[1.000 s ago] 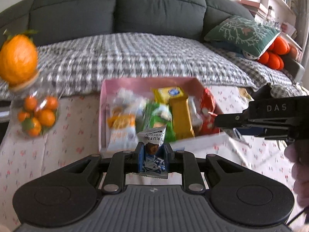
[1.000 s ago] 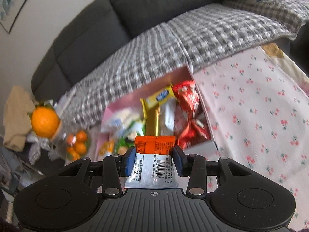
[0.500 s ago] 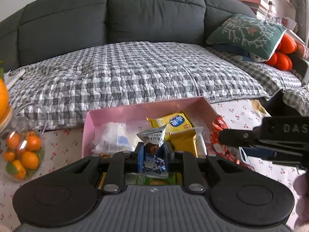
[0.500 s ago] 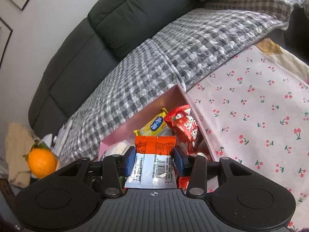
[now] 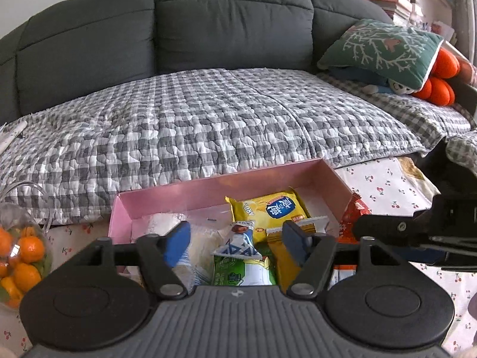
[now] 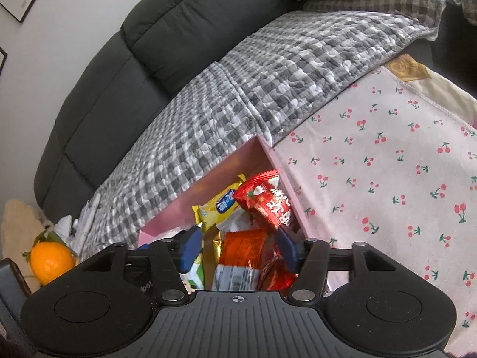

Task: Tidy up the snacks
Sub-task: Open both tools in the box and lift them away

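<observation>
Both grippers hang over a pink box of snacks on a cherry-print cloth. My left gripper is opening; a small silver-blue truffle chocolate lies free between its blue pads, on a green packet. A yellow packet and a gold bar lie beside it. My right gripper is opening too; the orange-and-white wrapped bar sits loose between its pads, over the box. A red packet leans on the box's right wall.
A grey sofa with a checked quilt stands right behind the box. A bag of small oranges sits at the left, a large orange beyond it. Bare cherry-print cloth stretches to the right of the box.
Both grippers moved forward over the pink box, then opened. The truffle chocolate and the orange-and-white bar, pinched before, now lie loose between the pads.
</observation>
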Motion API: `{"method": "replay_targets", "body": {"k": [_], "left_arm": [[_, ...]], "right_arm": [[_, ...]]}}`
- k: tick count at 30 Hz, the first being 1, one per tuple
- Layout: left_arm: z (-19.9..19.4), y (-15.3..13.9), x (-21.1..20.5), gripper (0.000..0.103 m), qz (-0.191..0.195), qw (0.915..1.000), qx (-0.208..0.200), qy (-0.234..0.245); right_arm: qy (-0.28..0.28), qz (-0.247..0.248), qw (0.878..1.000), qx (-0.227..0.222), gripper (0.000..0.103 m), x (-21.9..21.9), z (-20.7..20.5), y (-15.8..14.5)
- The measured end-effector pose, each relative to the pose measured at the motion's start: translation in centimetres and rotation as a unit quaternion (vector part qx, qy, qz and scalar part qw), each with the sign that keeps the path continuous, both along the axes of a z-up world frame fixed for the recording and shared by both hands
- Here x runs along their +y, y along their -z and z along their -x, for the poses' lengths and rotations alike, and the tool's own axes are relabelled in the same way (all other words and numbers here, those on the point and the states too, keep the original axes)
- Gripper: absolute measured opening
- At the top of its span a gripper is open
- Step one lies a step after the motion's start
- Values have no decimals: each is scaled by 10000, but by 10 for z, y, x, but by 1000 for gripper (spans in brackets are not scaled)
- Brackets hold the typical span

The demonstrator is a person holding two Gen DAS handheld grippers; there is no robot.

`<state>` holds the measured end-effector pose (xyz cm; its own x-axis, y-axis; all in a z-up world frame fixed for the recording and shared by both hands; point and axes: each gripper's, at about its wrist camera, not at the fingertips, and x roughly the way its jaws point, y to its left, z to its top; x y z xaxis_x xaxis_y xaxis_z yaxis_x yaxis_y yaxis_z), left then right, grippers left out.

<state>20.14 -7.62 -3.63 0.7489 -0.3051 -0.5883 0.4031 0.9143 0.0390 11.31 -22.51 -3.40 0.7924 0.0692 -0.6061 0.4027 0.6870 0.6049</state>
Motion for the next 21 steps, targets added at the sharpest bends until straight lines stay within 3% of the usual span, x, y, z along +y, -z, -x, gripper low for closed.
{"method": "replay_targets", "body": {"k": [4, 14, 21], "left_arm": [[-1, 0, -1, 64, -11, 10000, 59, 36], [25, -9, 9, 84, -140, 9999, -16, 0], [57, -13, 19, 95, -228, 9994, 89, -238]], "right_arm": [[27, -42, 10000, 67, 60, -2, 0, 2], [-108, 120, 9999, 19, 69, 8, 12, -10], [-287, 444, 9986, 92, 84, 10, 36, -20]]}}
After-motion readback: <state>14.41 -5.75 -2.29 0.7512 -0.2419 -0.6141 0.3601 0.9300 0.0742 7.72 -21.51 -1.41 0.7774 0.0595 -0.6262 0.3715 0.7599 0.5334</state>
